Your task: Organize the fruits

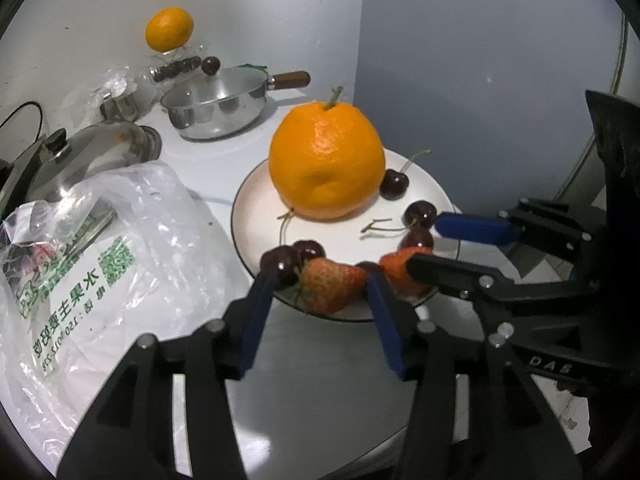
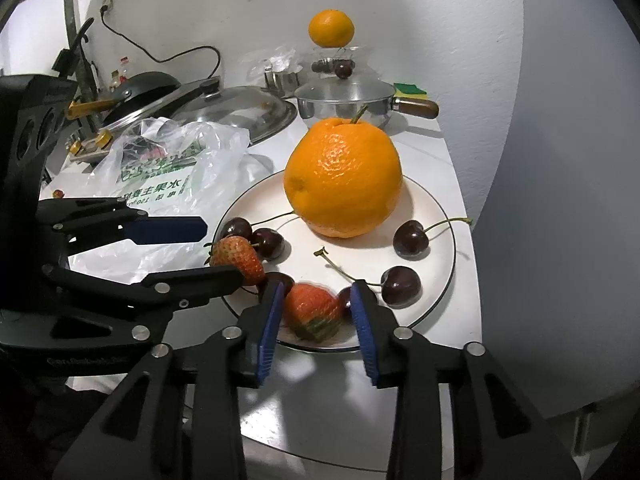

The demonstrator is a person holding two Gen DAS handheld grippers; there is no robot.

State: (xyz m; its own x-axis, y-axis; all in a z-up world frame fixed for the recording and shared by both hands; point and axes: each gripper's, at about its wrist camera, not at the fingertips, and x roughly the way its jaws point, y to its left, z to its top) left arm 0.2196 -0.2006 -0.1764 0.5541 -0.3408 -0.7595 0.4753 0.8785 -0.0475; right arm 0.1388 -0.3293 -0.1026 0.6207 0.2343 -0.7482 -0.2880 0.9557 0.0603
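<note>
A white plate [image 1: 256, 216] [image 2: 432, 208] holds a big orange [image 1: 326, 168] [image 2: 344, 176], several dark cherries and two strawberries. My left gripper [image 1: 324, 276] [image 2: 222, 250] stands open astride the left strawberry [image 1: 332, 284] [image 2: 236, 256], which rests on the plate's near rim with a little room beside the pads. My right gripper [image 2: 316, 286] [image 1: 424, 242] is open around the other strawberry [image 2: 314, 312] [image 1: 400, 272], also lying on the plate. A cherry [image 1: 282, 264] sits against the left gripper's outer finger.
A crumpled plastic bag [image 1: 100, 260] [image 2: 172, 176] lies left of the plate. Behind are a steel pan with lid and wooden handle [image 1: 220, 108] [image 2: 344, 100], a large pot lid [image 1: 92, 152], and a small orange [image 1: 169, 29] on a glass jar. The white wall stands close at the right.
</note>
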